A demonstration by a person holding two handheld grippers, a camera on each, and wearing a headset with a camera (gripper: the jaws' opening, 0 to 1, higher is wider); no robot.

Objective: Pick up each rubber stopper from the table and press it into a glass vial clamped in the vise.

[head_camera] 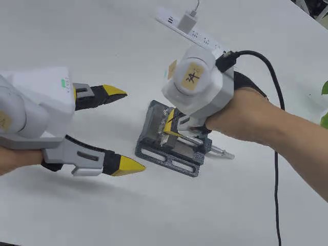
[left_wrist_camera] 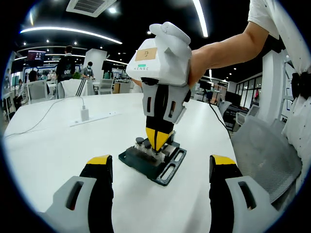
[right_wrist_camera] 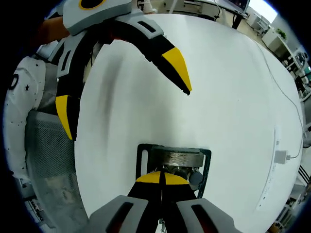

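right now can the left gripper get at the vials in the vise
Probably not from above: the right gripper is down over the vise with its jaws shut, tips right at the vials. The left gripper is open and stands apart, with table between them.

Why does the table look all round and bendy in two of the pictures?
Left gripper view: the fisheye lens bends the table and ceiling lights into curves. Right gripper view: same bulge. Head view: straight, sharp, only a soft shadow by the vise.
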